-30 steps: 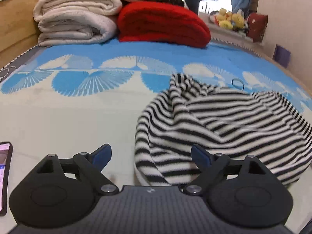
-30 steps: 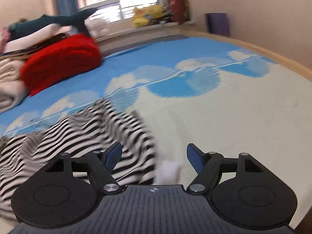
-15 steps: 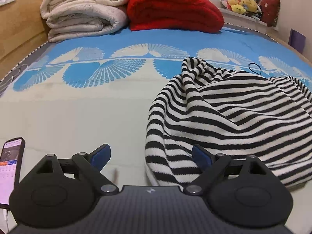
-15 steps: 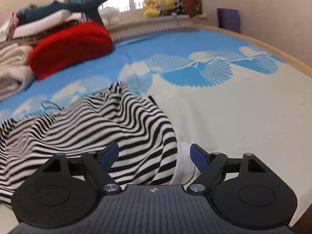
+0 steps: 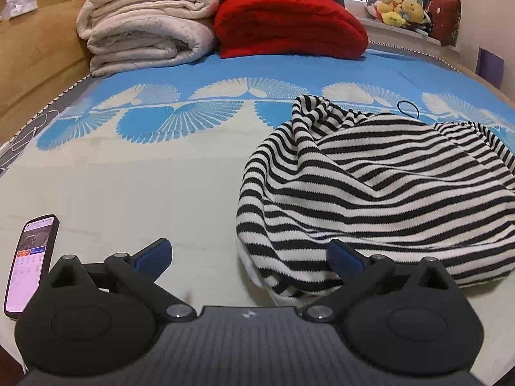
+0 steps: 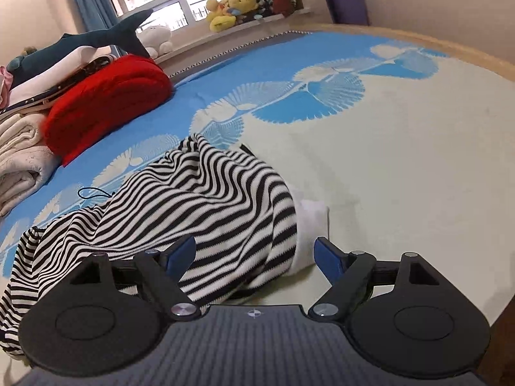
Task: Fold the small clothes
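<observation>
So far we have folded nothing. Nearest, our left hand-held gripper [image 5: 249, 255] is opening, its jaws spread and pinching nothing; our right hand-held gripper [image 6: 254, 254] stands spread over the near hem without pinching it. Beyond them the striped garment [image 5: 386, 186] lies crumpled on the bed [image 5: 145, 186], right of centre. Farther back sit folded blankets [image 5: 145, 29].
</observation>
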### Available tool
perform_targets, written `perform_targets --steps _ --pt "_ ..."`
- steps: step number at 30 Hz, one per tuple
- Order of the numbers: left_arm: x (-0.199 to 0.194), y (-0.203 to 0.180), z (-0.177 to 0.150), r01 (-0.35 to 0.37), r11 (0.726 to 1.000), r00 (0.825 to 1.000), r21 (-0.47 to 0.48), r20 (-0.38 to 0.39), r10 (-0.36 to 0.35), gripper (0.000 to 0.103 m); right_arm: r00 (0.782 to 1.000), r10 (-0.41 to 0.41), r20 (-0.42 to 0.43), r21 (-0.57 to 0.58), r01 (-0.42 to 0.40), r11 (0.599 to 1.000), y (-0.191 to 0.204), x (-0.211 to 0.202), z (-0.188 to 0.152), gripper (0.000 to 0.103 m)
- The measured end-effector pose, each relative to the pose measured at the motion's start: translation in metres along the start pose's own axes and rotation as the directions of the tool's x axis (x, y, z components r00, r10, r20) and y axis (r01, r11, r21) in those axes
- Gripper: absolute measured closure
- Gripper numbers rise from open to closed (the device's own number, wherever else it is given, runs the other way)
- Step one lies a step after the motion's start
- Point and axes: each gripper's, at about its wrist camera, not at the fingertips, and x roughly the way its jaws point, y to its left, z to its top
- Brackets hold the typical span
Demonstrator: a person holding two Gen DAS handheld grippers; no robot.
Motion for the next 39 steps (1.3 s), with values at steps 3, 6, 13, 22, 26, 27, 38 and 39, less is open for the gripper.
perform_targets --steps 3,6,13,22,26,27,38,39 --pt "0.002 0.001 -0.001 0.006 1.0 1.0 -0.003 -0.013 -0.007 0.0 1.0 -0.005 -0.006 -0.003 0.005 1.0 -0.001 0.001 -0.002 0.021" --pt "0.004 0.002 -0.001 0.013 1.0 1.0 -0.012 -0.023 -0.014 0.0 1.0 -0.027 -0.015 -0.022 0.026 0.999 -0.001 0.005 -0.003 0.021" --pt "0.007 0.003 -0.001 0.019 1.0 0.999 -0.016 -0.035 -0.019 0.0 0.998 -0.015 -0.063 0.019 0.016 1.0 -0.006 0.015 -0.003 0.021" --pt "0.013 0.017 -0.003 0.133 0.974 0.982 -0.186 -0.11 -0.155 0.0 0.974 0.171 -0.146 0.538 -0.067 0.84 -0.053 0.052 -0.005 0.018" --pt "0.016 0.014 -0.004 0.143 0.968 0.977 -0.206 -0.124 -0.171 0.0 0.981 0.163 -0.101 0.585 -0.074 0.808 -0.058 0.069 0.007 0.012" --pt "0.02 0.015 -0.004 0.15 0.963 0.974 -0.223 -0.132 -0.182 0.0 0.982 0.16 -0.097 0.611 -0.068 0.789 -0.06 0.076 0.009 0.009" --pt "0.058 0.004 0.015 0.188 0.9 0.959 -0.394 -0.126 -0.255 0.047 0.984 0.145 -0.1 0.605 -0.055 0.794 -0.055 0.093 0.026 0.082" --pt "0.06 -0.003 0.018 0.21 0.898 0.955 -0.386 -0.116 -0.273 0.045 0.988 0.132 -0.085 0.628 -0.05 0.777 -0.062 0.086 0.028 0.082"
